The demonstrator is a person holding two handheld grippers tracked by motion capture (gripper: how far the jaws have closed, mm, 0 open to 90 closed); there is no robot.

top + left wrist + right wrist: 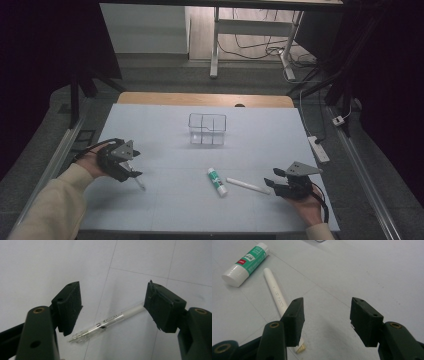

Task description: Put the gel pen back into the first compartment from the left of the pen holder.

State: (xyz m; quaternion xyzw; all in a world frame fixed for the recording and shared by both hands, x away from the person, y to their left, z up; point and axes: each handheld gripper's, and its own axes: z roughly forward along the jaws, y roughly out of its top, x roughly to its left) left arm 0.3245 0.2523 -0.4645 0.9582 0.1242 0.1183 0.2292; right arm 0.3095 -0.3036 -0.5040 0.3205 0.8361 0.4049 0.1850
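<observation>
**Left tool poised over the pen, pick-up not yet made**

The left tool (134,172) hangs low over the pale table (165,125) with its jaws wide apart, and a clear-barrelled pen (105,322) lies flat on the surface between them. In the left gripper view neither pad presses on the pen; its white end runs up to the far jaw, and whether it touches there I cannot tell. The step in hand looks like lining up for a grasp on the pen.

The right tool (271,185) rests near the table's right front, jaws also standing wide with nothing between them. A white stick-like marker (275,296) lies just beside its near jaw, passing under it, and a green-and-white glue stick (245,263) lies just past the marker. A clear divided organiser box (207,129) stands farther back at mid-table, well apart from both hands.

The next move likely calls for settling the left jaws so the barrel sits squarely across the pads, then closing gently: a thin, smooth pen may roll or pivot out if pinched near one end.
</observation>
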